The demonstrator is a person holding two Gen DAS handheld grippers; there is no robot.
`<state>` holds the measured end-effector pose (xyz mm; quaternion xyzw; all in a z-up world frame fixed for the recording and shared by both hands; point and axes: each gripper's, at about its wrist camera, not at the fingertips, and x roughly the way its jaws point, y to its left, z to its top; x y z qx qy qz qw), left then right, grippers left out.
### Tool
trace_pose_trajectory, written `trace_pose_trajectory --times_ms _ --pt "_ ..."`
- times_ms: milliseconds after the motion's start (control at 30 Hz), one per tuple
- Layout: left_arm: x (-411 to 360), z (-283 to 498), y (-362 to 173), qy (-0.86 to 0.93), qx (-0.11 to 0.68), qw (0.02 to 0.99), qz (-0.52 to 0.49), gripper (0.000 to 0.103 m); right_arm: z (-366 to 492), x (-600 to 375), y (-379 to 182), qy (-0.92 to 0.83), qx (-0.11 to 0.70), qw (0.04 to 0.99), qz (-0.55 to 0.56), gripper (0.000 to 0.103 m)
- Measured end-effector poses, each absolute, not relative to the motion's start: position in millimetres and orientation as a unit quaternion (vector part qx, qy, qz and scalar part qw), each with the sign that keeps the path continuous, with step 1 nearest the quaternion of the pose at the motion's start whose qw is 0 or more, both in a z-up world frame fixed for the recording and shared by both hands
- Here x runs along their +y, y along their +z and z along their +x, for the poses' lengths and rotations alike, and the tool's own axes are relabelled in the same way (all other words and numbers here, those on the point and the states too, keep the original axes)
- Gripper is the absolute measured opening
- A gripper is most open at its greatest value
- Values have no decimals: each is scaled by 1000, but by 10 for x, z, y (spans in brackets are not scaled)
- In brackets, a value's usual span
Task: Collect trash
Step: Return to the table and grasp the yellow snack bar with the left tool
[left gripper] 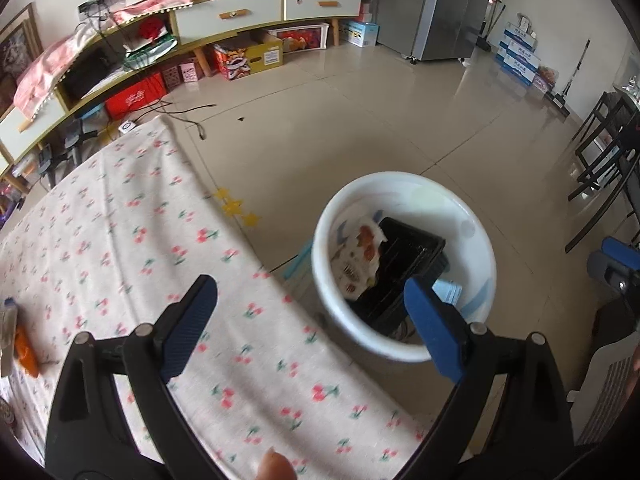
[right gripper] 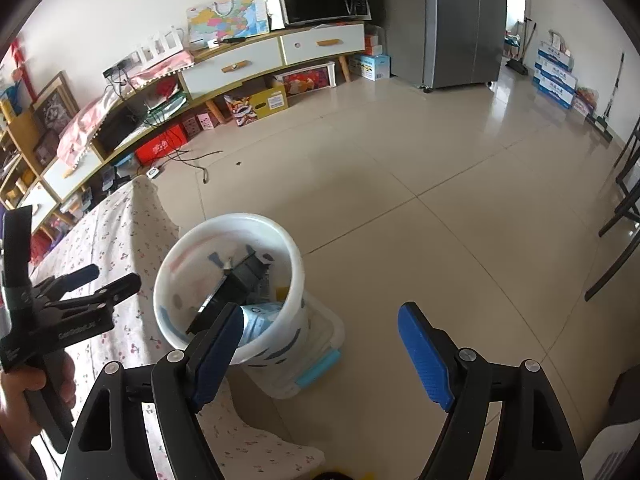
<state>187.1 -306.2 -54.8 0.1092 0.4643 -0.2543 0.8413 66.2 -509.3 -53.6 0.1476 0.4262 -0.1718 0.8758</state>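
The bench [left gripper: 120, 240] with the cherry-print cloth is big, and the white trash bucket [left gripper: 476, 248] stands on the floor just beside its right edge. The bucket holds a black plastic tray [left gripper: 408, 256] and a printed wrapper [left gripper: 360, 252]. Left claw [left gripper: 310, 312] is wide and holds nothing. Right claw [right gripper: 320, 344] is wide and empty too. An orange scrap [left gripper: 26, 348] lies far left on the bench; a careless reach could knock it off the edge.
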Motion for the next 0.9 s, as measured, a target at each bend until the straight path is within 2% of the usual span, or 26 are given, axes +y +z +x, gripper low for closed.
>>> trace_pose_trajectory --times_ms 533,900 --pt "-2122 1534 -318 -229 463 850 100 95 723 -4247 -389 -110 439 886 98 84" --pt "-1183 1250 -284 -181 467 861 90 95 843 -3557 -419 -59 452 890 32 85"
